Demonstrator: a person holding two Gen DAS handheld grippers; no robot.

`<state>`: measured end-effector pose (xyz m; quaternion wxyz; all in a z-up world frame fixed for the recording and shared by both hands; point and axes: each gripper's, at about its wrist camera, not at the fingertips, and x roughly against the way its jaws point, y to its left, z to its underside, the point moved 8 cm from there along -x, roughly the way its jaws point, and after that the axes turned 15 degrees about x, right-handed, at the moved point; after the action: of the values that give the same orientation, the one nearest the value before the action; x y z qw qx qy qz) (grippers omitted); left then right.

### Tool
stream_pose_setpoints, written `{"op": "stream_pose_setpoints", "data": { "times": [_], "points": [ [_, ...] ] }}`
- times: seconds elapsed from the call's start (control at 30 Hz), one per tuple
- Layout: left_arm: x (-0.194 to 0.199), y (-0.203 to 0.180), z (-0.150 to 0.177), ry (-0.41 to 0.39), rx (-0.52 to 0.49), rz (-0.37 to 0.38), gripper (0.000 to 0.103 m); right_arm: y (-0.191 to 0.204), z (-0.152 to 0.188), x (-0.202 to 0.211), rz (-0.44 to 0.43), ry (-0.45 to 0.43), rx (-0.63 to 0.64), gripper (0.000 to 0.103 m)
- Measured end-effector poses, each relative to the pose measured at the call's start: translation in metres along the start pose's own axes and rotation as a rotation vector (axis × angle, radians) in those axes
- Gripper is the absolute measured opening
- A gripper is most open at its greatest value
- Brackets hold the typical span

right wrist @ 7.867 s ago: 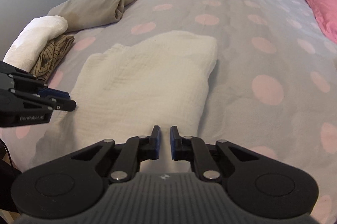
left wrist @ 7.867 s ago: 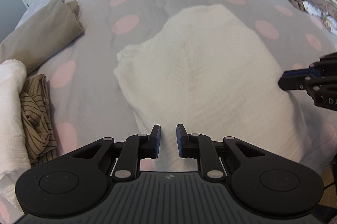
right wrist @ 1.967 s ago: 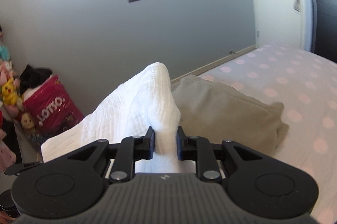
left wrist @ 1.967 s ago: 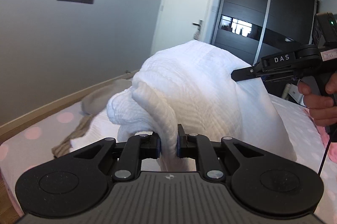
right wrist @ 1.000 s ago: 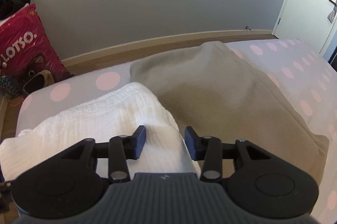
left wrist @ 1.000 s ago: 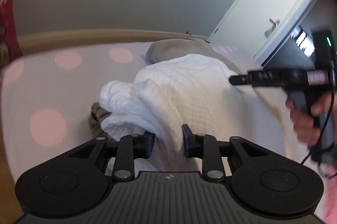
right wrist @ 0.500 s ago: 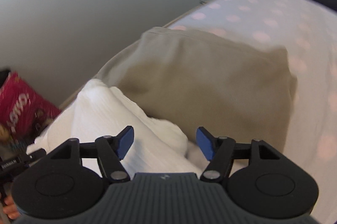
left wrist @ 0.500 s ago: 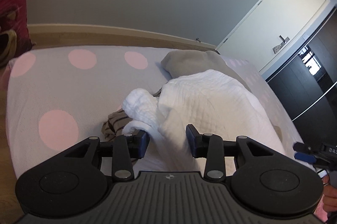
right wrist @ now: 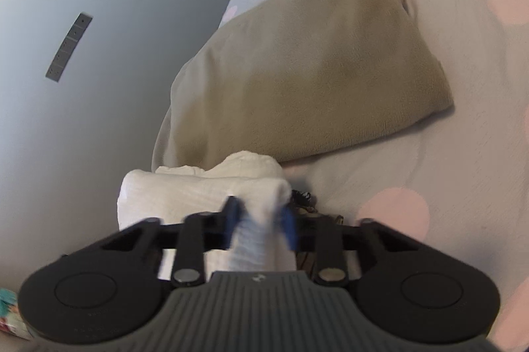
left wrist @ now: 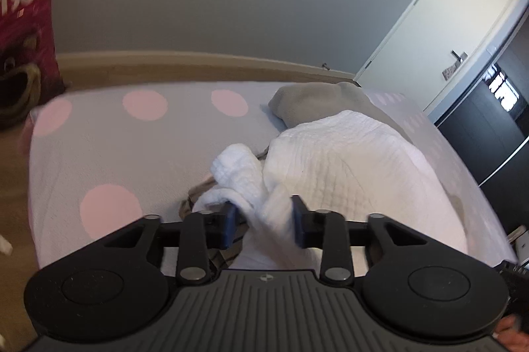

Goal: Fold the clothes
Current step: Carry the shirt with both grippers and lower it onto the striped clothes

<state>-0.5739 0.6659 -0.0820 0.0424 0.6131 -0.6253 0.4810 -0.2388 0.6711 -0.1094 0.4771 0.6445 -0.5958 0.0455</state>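
White garment fold lies between both closing grippers' jaws

I see a white cloth that looks soft and bumpy, like a waffle. The tan blanket looks fuzzy and matt. The bed sheet is smooth cloth with pink dots. My left gripper is matt black plastic with shiny metal pins. The red bag looks glossy.
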Motion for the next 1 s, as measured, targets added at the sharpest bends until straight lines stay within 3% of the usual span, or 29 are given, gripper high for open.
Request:
{"op": "stream_pose_setpoints", "data": {
  "times": [0.1, 0.2, 0.33, 0.63, 0.87, 0.93, 1.0],
  "points": [
    [0.012, -0.007, -0.002, -0.064, -0.065, 0.011, 0.010, 0.020, -0.016, 0.015, 0.039, -0.050, 0.109, 0.012],
    [0.023, -0.017, -0.005, -0.120, -0.116, 0.019, 0.009, 0.040, -0.030, 0.020, 0.136, -0.056, 0.270, 0.011],
    [0.013, -0.015, 0.000, -0.087, -0.141, -0.039, 0.009, 0.052, -0.030, 0.006, 0.265, -0.022, 0.438, 0.010],
    [-0.012, -0.003, 0.015, -0.003, -0.212, -0.146, 0.009, 0.021, -0.006, -0.028, 0.363, 0.072, 0.514, 0.010],
    [-0.018, -0.004, 0.024, 0.028, -0.260, -0.169, 0.009, 0.022, 0.006, -0.047, 0.424, 0.131, 0.618, 0.010],
    [-0.013, -0.005, 0.022, 0.017, -0.254, -0.160, 0.010, 0.027, 0.005, -0.043, 0.434, 0.129, 0.643, 0.013],
    [-0.007, -0.005, 0.019, -0.001, -0.248, -0.162, 0.018, 0.032, 0.003, -0.032, 0.447, 0.110, 0.671, 0.021]
  ]
}}
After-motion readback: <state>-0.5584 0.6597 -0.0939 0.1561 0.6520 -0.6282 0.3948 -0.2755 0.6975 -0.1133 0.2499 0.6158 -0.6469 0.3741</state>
